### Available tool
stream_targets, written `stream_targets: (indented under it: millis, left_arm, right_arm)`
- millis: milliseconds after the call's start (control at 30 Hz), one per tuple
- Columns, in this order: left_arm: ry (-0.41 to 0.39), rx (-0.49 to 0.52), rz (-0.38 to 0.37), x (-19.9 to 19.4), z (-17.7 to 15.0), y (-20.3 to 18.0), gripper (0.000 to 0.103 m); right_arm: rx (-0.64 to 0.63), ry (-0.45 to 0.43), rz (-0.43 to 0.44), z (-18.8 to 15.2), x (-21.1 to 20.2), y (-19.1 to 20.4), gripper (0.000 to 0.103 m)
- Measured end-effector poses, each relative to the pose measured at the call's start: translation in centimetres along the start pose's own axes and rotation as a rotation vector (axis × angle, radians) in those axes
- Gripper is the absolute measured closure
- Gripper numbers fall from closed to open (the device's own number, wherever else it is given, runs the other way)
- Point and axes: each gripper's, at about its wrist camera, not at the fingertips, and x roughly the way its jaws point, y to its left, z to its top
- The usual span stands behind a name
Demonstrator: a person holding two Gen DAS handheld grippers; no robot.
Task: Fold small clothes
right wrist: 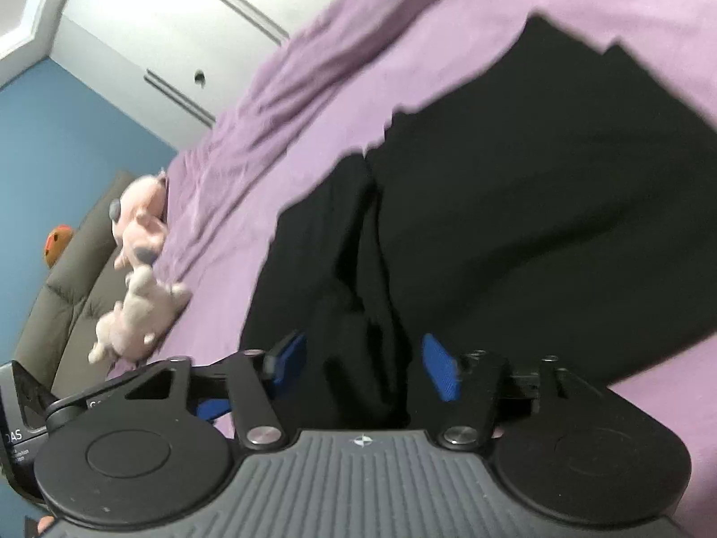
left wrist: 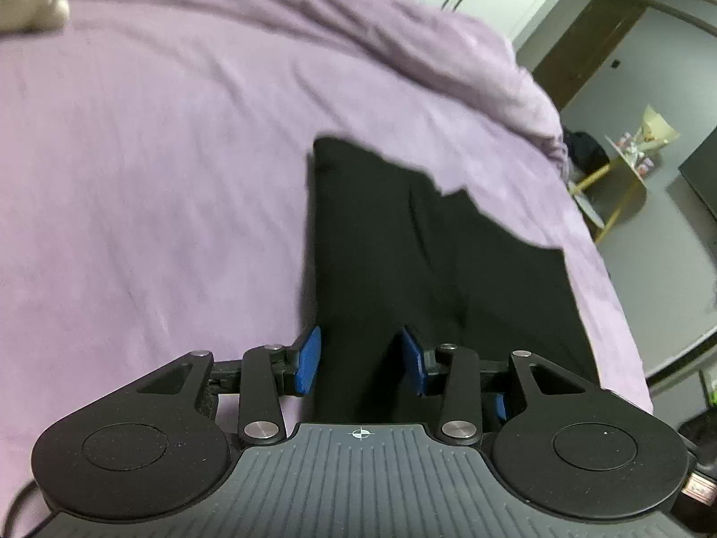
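Both grippers, left gripper (left wrist: 360, 361) and right gripper (right wrist: 358, 370), hover with jaws apart, gripping nothing, over the black cloth garment (left wrist: 425, 246) lying partly folded on the purple bedsheet (left wrist: 157, 179), likely needing further folds.

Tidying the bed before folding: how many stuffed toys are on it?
2 show in the right wrist view, both at the bed's left edge: a pink toy, and a paler toy just below it. More may lie out of view.
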Motion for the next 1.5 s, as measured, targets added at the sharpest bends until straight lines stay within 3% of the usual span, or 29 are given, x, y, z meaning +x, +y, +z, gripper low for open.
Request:
stream_targets:
  millis: [67,133,233,300,367,400,433,500,533,633,867,967,1133,1167,1267,1333,1500]
  left_arm:
    - [0.018,-0.03,-0.029,0.5,-0.5,0.6,0.056]
    - [0.024,-0.071,-0.068,0.8,-0.7,1.1,0.056]
    - [0.035,-0.123,-0.152,0.5,-0.3,2.0,0.054]
    - [0.047,-0.179,-0.205,0.4,-0.7,3.0,0.053]
    - [0.07,-0.266,-0.239,0.4,-0.6,4.5,0.055]
    - [0.079,-0.298,-0.234,0.3,-0.5,5.1,0.055]
    - [0.069,-0.314,-0.208,-0.2,-0.2,5.6,0.055]
    - [0.007,-0.296,-0.117,-1.0,0.5,6.0,0.054]
    - [-0.013,-0.278,-0.084,-1.1,0.8,6.0,0.053]
    - [0.0,-0.261,-0.078,-0.1,1.4,5.1,0.053]
    - [-0.008,-0.342,-0.128,2.7,2.3,4.5,0.051]
    - [0.025,-0.353,-0.169,3.5,2.1,4.6,0.051]
    - [0.019,-0.285,-0.118,3.1,1.5,4.4,0.047]
    - [0.02,-0.284,-0.117,3.0,1.4,4.3,0.047]
    - [0.022,-0.278,-0.101,2.4,1.3,3.7,0.046]
    - [-0.006,-0.254,-0.068,1.4,1.4,3.1,0.045]
    - [-0.055,-0.129,0.021,0.2,1.4,0.2,0.042]
  right_arm:
    - [-0.019,0.034,-0.029,-0.1,0.8,0.3,0.086]
    - [-0.017,0.043,-0.027,-0.2,1.0,0.2,0.095]
    - [0.014,0.007,0.036,0.0,0.1,-0.5,0.096]
    - [-0.024,0.038,-0.039,-0.1,0.7,-0.8,0.096]
    - [-0.097,0.064,-0.058,-0.2,1.0,-0.6,0.096]
    - [-0.127,0.068,-0.054,0.1,0.9,-0.5,0.094]
    - [-0.151,0.053,-0.046,0.5,0.5,-0.2,0.086]
    - [-0.173,-0.027,-0.034,1.6,-0.2,0.2,0.075]
    - [-0.171,-0.047,-0.032,2.1,0.0,0.3,0.065]
    - [-0.125,-0.023,0.032,4.4,1.7,0.1,0.055]
    - [0.029,0.074,0.108,6.9,6.0,-1.8,0.06]
    - [0.019,0.093,0.134,6.7,6.6,-0.9,0.081]
    - [-0.013,0.121,0.115,6.3,7.9,-0.3,0.082]
    - [-0.036,0.121,0.104,6.3,7.9,0.0,0.089]
    - [-0.267,0.076,-0.023,5.7,7.4,3.2,0.093]
    - [-0.422,0.002,-0.114,5.2,5.9,5.3,0.094]
    - [-0.636,-0.152,-0.329,5.1,1.4,6.1,0.094]
